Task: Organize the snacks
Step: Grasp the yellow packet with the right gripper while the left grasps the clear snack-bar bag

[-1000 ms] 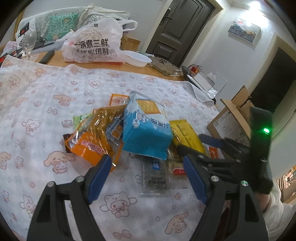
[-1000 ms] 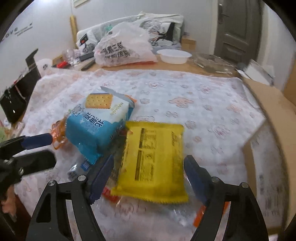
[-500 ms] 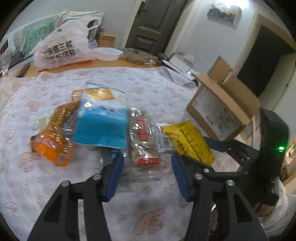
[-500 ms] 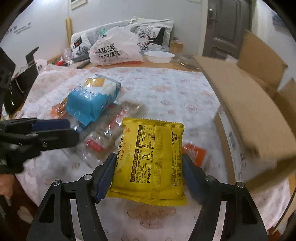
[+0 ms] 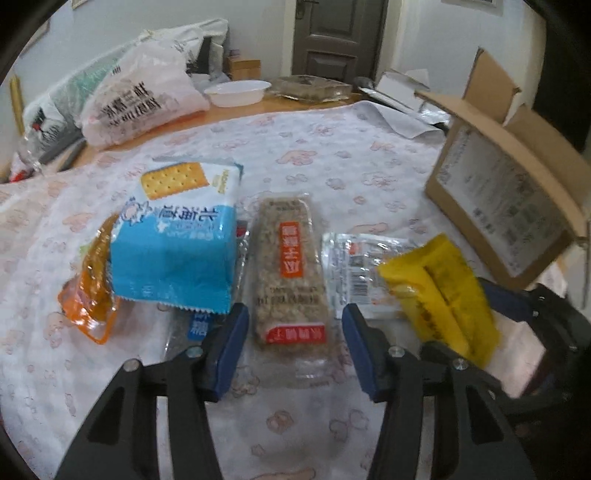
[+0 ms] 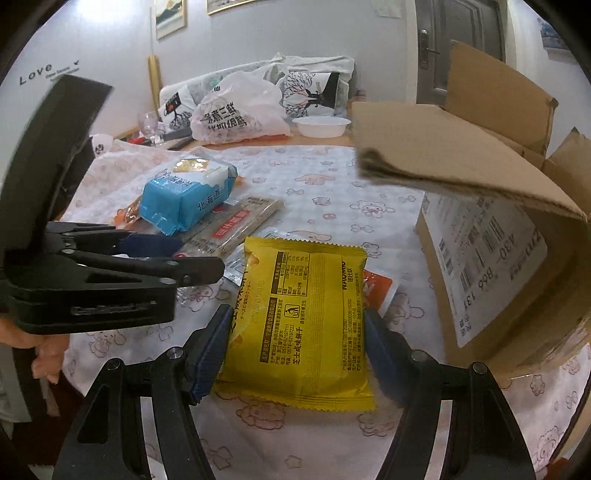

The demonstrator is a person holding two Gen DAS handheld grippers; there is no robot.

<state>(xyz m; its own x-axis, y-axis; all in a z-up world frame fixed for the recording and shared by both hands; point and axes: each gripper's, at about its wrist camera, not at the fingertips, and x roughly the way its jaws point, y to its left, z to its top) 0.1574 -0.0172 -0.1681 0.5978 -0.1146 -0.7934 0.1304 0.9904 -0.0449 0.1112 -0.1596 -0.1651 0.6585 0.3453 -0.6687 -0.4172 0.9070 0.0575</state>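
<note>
A lived-in home, likely a dining room: beyond the claw, a cartoon-print tablecloth [image 5: 332, 155], panelled door [image 5: 338, 35], cushions [image 6: 314, 88], framed pictures [image 6: 170, 16] and wine glass [image 6: 147, 123].

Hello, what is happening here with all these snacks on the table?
A person is sorting snacks with a gripper in each hand. The right gripper holds a yellow packet near an open cardboard box. The left gripper has its jaws on either side of a long clear grain bar, not clearly gripping it. A blue cracker bag lies beside it.
</note>
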